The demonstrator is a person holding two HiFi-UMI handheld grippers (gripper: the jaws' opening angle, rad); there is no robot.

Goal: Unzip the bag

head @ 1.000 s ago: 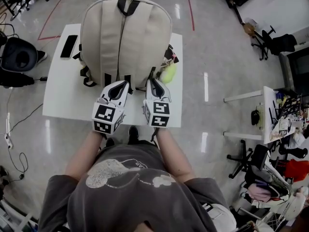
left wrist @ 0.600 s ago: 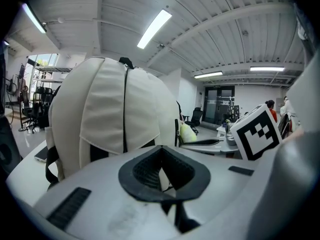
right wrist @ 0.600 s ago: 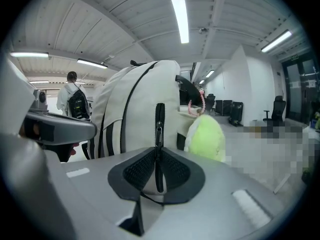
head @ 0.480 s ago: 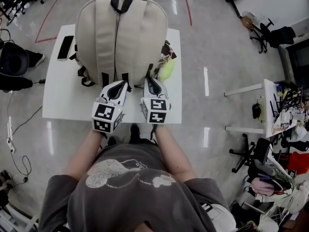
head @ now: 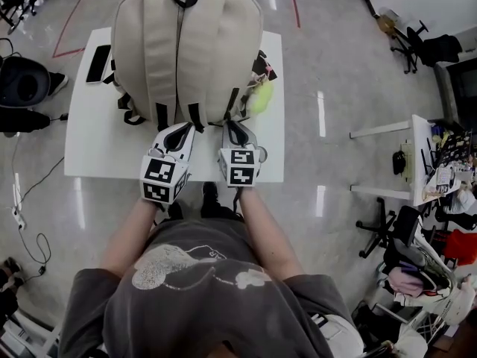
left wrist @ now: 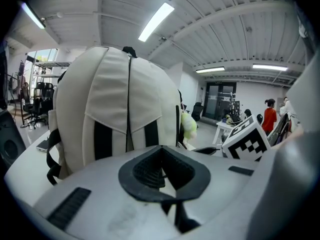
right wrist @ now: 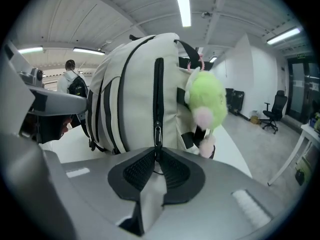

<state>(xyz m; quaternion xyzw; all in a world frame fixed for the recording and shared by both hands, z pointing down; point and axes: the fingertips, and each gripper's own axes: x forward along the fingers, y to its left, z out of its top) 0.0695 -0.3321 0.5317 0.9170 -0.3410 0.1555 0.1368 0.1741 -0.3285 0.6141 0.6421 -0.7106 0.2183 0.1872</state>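
A cream backpack (head: pixel 186 51) with black straps stands upright on the white table (head: pixel 89 144). My right gripper (head: pixel 232 127) is at its lower right side. In the right gripper view the jaws (right wrist: pixel 156 154) are shut on the lower end of the metal zipper pull (right wrist: pixel 158 134), which hangs from a black vertical zipper on the backpack (right wrist: pixel 135 94). My left gripper (head: pixel 181 130) is at the bag's base between the two straps. Its jaws (left wrist: pixel 161 151) meet at the tips just in front of the backpack (left wrist: pixel 125 99). Whether they pinch fabric is hidden.
A green plush charm (head: pixel 261 97) (right wrist: pixel 206 96) hangs on the bag's right side. A black phone (head: pixel 98 63) lies at the table's back left. A dark chair (head: pixel 22 80) stands left of the table. A person in red (left wrist: pixel 270 116) stands far off.
Both grippers have sunk in front of the bag, the right one more, towards the table's front edge. The jaws look the same throughout.
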